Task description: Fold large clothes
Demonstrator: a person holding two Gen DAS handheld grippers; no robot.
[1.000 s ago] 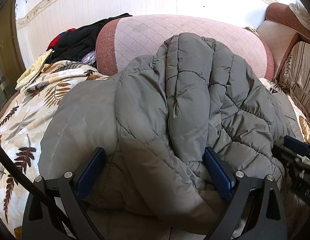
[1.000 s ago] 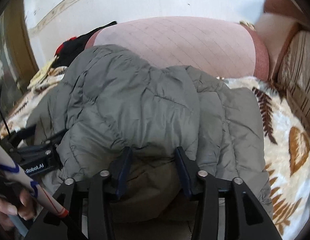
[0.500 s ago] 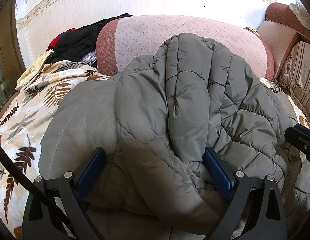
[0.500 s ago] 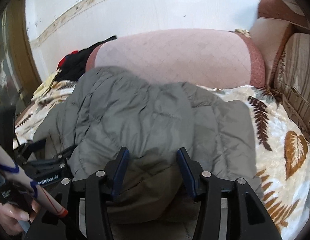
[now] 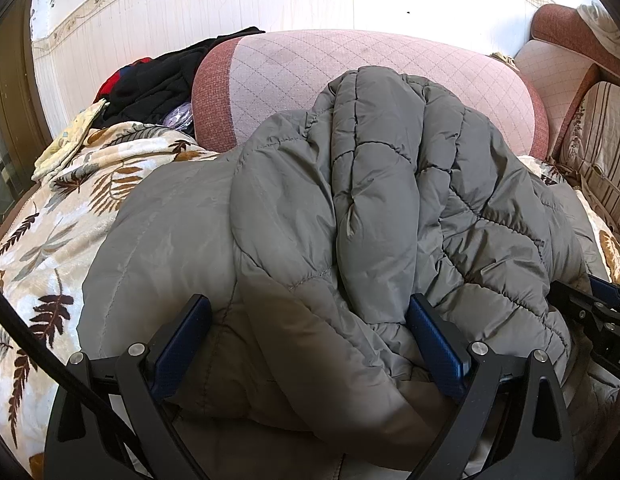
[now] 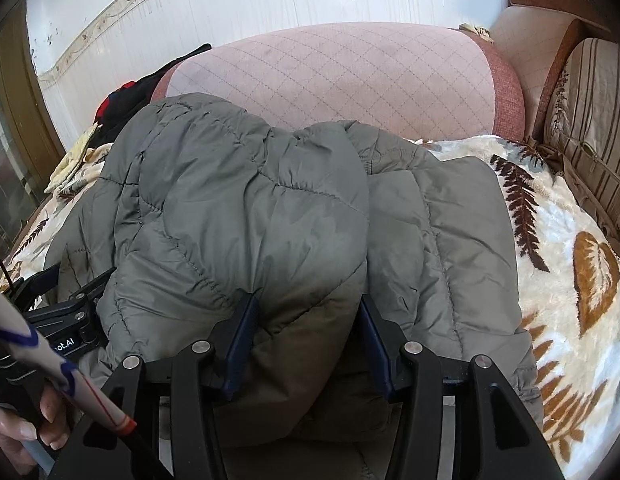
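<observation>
Puffer jacket [image 5: 350, 208] lies bunched on the blanket [image 5: 69, 216]; left gripper [image 5: 310, 344] wide, right gripper [image 6: 305, 336] narrower, both straddling its hem for folding.

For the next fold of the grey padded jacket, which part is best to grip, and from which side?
Probably grip the grey padded jacket at its near edge, coming from the front: that edge bulges between the right tongs and between the left tongs, while the far side leans on the pink cushion.
</observation>
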